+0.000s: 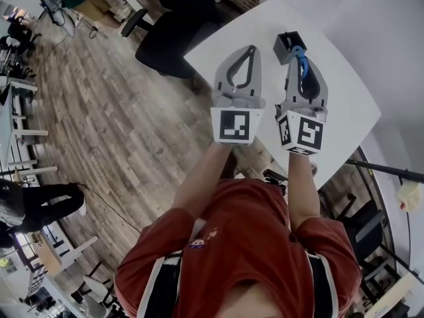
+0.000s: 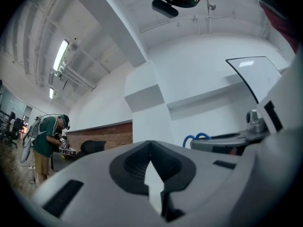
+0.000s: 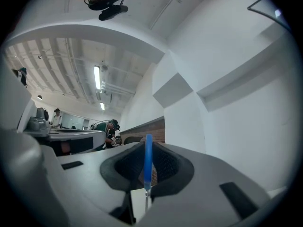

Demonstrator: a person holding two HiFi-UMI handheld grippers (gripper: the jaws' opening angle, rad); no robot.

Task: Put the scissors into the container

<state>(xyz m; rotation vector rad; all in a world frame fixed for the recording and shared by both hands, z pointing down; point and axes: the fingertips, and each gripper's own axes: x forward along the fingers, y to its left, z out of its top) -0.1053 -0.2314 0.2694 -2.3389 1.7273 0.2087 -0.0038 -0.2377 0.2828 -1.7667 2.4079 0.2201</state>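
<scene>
Head view: the left gripper [image 1: 250, 50] is shut tight with nothing in it, near the black container [image 1: 285, 44]. The right gripper [image 1: 301, 57] pinches the blue scissors [image 1: 303, 66] just beside the container.

Left gripper view: jaws together, empty.

Right gripper view: jaws squeeze the scissors' blue handle.

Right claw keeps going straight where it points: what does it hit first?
Likely the black container, just ahead of the scissors clamped in the right claw; height is unclear, so it could pass over.
</scene>
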